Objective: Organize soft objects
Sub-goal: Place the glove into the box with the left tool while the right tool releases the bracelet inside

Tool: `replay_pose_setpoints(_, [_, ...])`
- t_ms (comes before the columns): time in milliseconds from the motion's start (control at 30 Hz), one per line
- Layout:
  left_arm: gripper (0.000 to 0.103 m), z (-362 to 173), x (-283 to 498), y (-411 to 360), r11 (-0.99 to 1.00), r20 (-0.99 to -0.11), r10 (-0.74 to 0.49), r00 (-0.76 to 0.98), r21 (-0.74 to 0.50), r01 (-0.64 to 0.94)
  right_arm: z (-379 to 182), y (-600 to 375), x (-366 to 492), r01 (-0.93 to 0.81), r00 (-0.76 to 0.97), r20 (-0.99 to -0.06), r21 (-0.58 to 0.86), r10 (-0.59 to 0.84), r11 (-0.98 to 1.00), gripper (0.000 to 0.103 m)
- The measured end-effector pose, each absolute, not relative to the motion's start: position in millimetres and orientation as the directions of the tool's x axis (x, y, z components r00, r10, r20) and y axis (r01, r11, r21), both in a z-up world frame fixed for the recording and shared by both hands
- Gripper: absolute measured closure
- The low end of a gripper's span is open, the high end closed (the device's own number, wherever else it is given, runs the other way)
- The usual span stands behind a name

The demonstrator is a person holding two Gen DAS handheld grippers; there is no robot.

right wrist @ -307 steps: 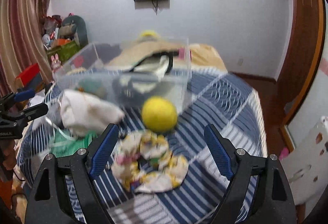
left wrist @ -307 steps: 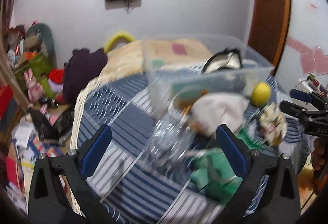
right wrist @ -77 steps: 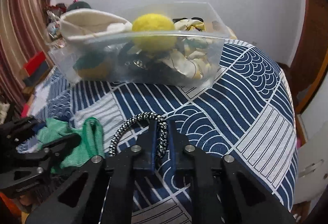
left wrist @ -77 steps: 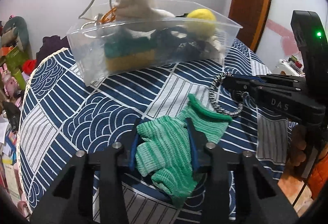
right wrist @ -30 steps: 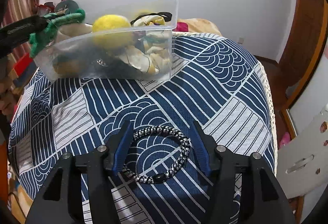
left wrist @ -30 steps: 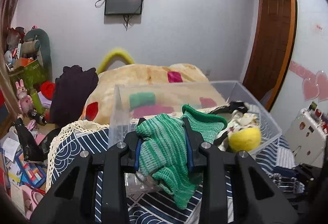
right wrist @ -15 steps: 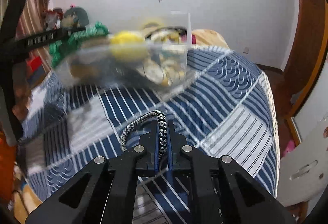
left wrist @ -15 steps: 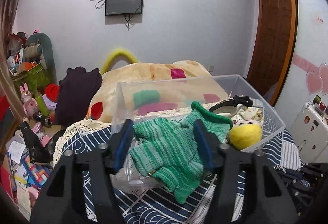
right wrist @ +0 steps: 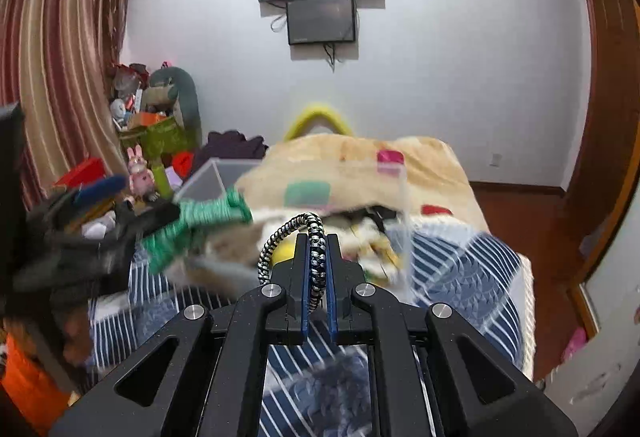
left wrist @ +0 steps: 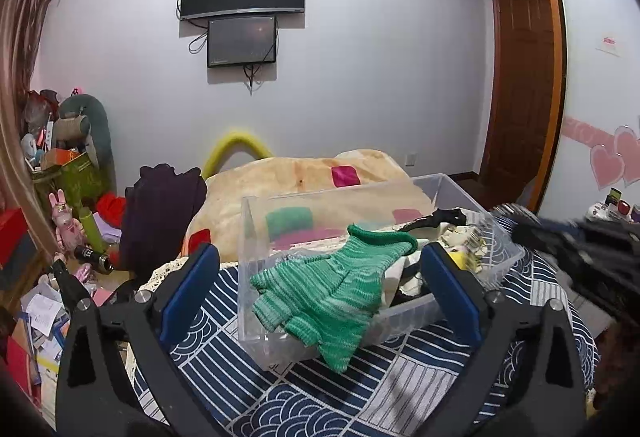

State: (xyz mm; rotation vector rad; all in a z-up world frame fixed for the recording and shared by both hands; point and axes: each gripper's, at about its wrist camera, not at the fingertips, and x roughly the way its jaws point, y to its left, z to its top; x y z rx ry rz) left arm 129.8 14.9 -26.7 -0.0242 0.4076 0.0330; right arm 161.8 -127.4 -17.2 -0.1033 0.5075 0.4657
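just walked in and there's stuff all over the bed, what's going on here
A person with a handheld gripper in each hand is sorting soft things into a clear plastic bin on the bed. The left gripper is open, and the green knit glove hangs over the bin's near wall. The right gripper is shut on a black-and-white braided cord loop, held up in front of the bin.

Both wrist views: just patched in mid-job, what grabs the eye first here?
In the left wrist view, the green knit glove draped over the near wall of the clear plastic bin, between the wide-open jaws of the left gripper. In the right wrist view, the right gripper is clamped on a black-and-white braided loop, raised in front of the bin on the blue patterned bedspread.
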Motion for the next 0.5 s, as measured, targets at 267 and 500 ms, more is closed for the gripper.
replay_pose_setpoints(267, [0.001, -32, 124, 21, 0.999, -0.402, 0.025, 0.915, -0.034, -0.042, -32, -89, 208, -0.465, 0.729, -0.545, 0.050, 0.414, 0.884, 0.097])
replay_pose_setpoints(500, [0.001, -35, 123, 25, 0.997, -0.410, 0.010, 0.912, -0.064, -0.040, -44, -88, 211, -0.439, 0.704, -0.602, 0.048, 0.377, 0.897, 0.064])
